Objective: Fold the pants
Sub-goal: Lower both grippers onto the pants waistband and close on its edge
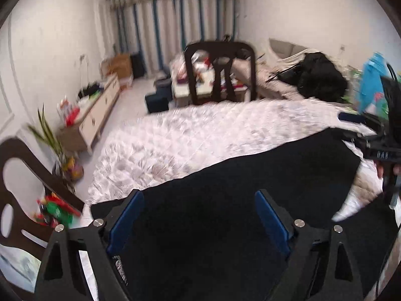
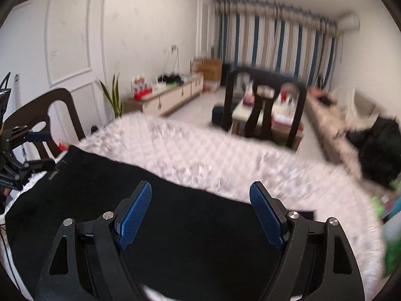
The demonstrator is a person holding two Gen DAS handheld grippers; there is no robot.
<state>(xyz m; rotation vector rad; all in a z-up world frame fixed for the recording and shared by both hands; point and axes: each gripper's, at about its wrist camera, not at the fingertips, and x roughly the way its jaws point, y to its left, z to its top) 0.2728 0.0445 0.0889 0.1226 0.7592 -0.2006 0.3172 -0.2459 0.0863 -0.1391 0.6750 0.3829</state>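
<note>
Black pants [image 1: 250,188] lie spread on a table covered with a white quilted cloth [image 1: 188,135]. My left gripper [image 1: 199,200] is open and empty, its blue pads wide apart above the pants. In the right wrist view the pants [image 2: 112,190] lie across the near part of the cloth [image 2: 225,160]. My right gripper [image 2: 200,193] is open and empty above them. The right gripper also shows at the right edge of the left wrist view [image 1: 351,125], and the left gripper at the left edge of the right wrist view [image 2: 42,148].
A dark wooden chair [image 1: 220,70] stands behind the table and another chair [image 1: 25,188] at its left side. A low cabinet [image 1: 100,110] and a plant [image 1: 47,130] line the left wall. A sofa with black clothing [image 1: 320,77] is at the right.
</note>
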